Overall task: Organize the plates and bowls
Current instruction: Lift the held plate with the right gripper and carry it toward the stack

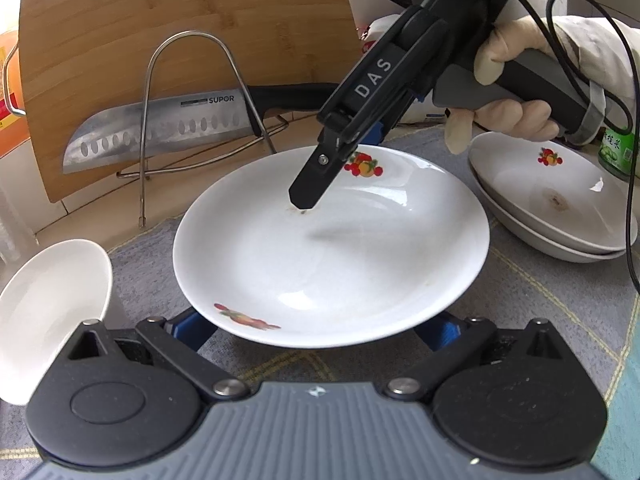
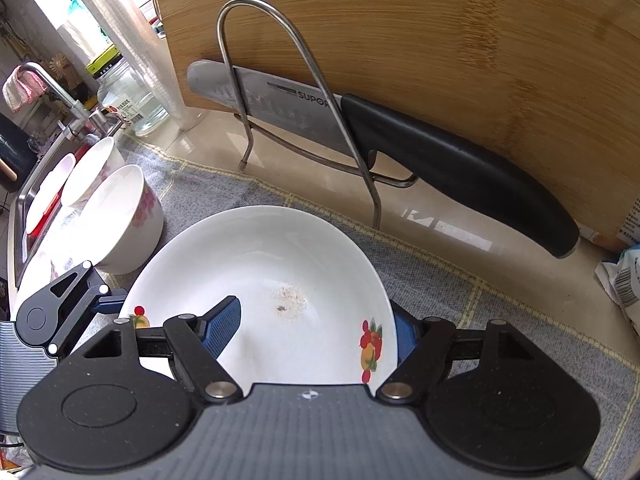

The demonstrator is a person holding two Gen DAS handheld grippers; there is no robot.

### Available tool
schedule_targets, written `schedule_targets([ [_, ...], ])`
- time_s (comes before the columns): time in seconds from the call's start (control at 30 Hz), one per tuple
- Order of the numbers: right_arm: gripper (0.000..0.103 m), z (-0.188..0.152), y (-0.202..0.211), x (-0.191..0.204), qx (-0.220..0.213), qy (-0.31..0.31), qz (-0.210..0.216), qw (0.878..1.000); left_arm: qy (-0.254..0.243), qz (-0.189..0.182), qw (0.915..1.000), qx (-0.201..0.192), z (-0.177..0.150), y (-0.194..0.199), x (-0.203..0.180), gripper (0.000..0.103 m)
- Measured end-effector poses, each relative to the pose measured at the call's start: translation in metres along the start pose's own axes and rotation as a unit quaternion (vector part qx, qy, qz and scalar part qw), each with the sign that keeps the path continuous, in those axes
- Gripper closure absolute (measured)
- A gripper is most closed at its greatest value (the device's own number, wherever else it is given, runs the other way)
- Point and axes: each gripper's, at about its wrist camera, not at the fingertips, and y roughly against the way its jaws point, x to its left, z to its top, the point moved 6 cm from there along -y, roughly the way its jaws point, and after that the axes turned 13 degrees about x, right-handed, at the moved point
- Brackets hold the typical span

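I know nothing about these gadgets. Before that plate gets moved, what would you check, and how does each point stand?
1. Right gripper straddles the plate rim, one finger inside, one outside: ok.
2. Grip closed on the plate: not ok; the inner finger stands clear of the rim.
3. Left gripper clear of the plate: cannot tell; its fingertips are hidden under the near rim.
4. Stacked plates free on top: ok.
5. Knife out of the way: ok; it sits in the wire rack behind.
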Motion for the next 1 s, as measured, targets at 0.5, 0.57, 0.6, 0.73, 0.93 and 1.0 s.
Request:
schedule_targets([
  [0.5,0.022,-0.011,0.011,0.022,-0.004,0.014,0.007,1.000,0.000,-0.002,1.0000,0.001,-0.005,0.015,0.000,0.001],
  [0.57,0.022,-0.014,0.013,0.025,-0.005,0.014,0.008,1.000,-0.001,-0.003,1.0000,0.001,-0.007,0.018,-0.001,0.001],
  [0.6,0.022,-0.016,0.014,0.027,-0.006,0.013,0.008,1.000,-0.002,-0.003,1.0000,0.001,-0.008,0.019,-0.001,0.001],
  [0.73,0.022,-0.022,0.018,0.033,-0.009,0.009,0.010,1.000,-0.006,-0.006,1.0000,0.001,-0.014,0.031,-0.008,0.001],
  [0.93,0.022,-0.035,0.027,0.043,-0.014,0.005,0.008,1.000,-0.014,-0.013,0.9998,-0.001,-0.020,0.044,-0.013,0.001],
  [1.0,0.022,-0.040,0.030,0.045,-0.017,0.002,0.006,1.000,-0.018,-0.014,0.9997,-0.002,-0.021,0.048,-0.016,0.001],
])
